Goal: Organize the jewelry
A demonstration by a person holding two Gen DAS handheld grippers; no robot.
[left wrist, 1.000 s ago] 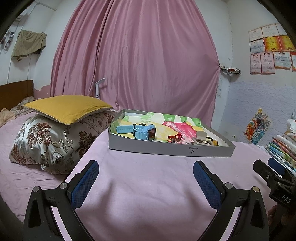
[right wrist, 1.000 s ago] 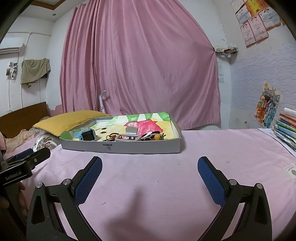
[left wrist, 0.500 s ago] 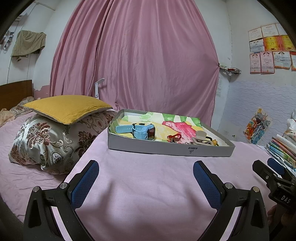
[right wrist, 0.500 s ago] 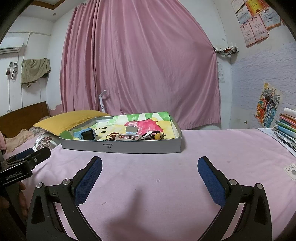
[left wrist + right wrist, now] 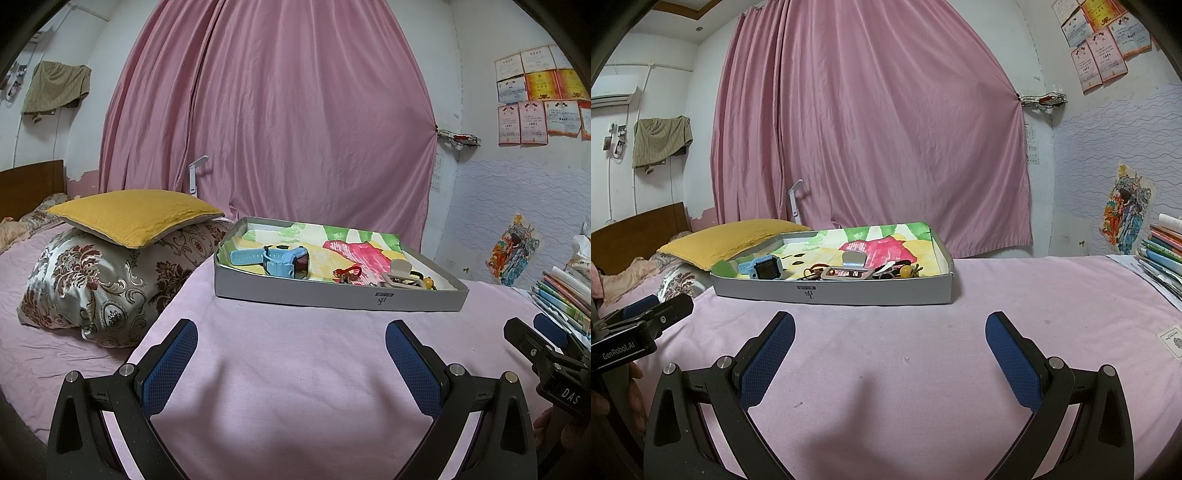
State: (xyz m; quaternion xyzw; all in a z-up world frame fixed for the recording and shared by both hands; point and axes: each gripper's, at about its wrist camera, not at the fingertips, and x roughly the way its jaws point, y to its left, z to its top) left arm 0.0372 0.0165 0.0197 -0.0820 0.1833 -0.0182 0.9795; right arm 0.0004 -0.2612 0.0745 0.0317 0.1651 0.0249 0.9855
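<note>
We hold the left gripper (image 5: 291,341) low over the pink sheet (image 5: 295,369), its blue-padded fingers (image 5: 170,363) spread wide with nothing between them. The right gripper (image 5: 890,332) is held the same way, fingers (image 5: 1012,363) released and bare, and each gripper shows at the edge of the other's view. Ahead of both, well apart from the fingertips, a shallow grey tray (image 5: 332,297) sits flat on the sheet, lined with a painted paper of green, yellow and pink. The jewelry lies inside it: a blue watch (image 5: 280,260) toward the tray's left end, resting on its side with its strap stretched left; a small red piece (image 5: 347,273) near the middle; a beige clip (image 5: 400,275) just right of that; and a yellow bead (image 5: 905,271) among dark tangled bits near the right end, which we think are hair ties or cords, though they are too small to tell. Left of the tray a yellow cushion (image 5: 133,216) rests on a floral pillow (image 5: 103,288). A pink curtain (image 5: 280,122) hangs behind, and books (image 5: 565,291) are stacked at the far right.
</note>
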